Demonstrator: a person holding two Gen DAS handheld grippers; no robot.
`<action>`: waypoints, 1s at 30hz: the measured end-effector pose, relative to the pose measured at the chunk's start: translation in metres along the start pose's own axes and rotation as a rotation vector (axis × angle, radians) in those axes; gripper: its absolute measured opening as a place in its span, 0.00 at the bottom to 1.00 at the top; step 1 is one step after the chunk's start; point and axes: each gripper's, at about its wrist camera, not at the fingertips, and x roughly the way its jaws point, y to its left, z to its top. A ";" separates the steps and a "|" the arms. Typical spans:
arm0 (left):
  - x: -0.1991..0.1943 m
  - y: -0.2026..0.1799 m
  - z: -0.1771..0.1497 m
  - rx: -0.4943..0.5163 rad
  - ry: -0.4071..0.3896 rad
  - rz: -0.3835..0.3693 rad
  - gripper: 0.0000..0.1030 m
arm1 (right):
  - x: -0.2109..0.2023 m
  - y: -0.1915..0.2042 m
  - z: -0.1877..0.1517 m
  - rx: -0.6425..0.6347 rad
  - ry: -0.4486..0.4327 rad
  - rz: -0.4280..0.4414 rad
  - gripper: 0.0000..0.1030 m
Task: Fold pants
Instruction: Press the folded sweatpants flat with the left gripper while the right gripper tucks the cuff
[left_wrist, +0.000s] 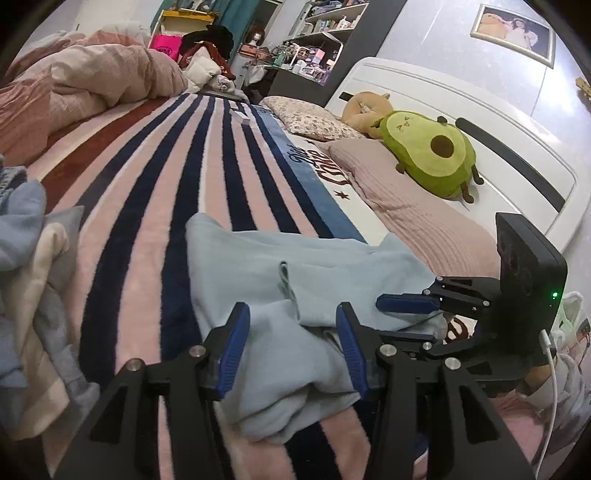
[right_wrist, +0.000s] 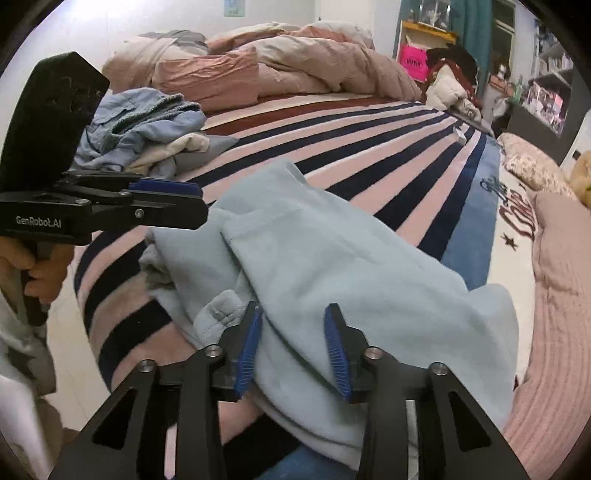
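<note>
Your pale blue fleece pants (left_wrist: 295, 280) lie bunched and partly folded on the bed, spreading forward between the fingers of each hand-held gripper.

— Any lettering legible?
— "GenRobot.AI", white on the black left gripper (right_wrist: 168, 201) body.
— Elsewhere?
— Script on the blanket (right_wrist: 517, 214) and pink box (right_wrist: 413, 62), unreadable.

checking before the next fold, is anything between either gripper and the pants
Nothing visible. The light blue pants already lie between the open fingers of the left gripper and the right gripper; the clothes pile sits off to the side.
</note>
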 end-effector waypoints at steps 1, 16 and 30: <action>0.000 0.001 0.001 -0.005 -0.002 -0.004 0.42 | 0.003 0.000 0.002 0.002 0.003 -0.004 0.36; -0.012 -0.001 -0.001 -0.020 -0.016 0.007 0.44 | 0.043 0.001 0.033 -0.009 0.003 -0.056 0.08; 0.037 -0.052 -0.002 0.075 0.103 -0.024 0.45 | -0.063 -0.109 -0.023 0.493 -0.142 -0.195 0.02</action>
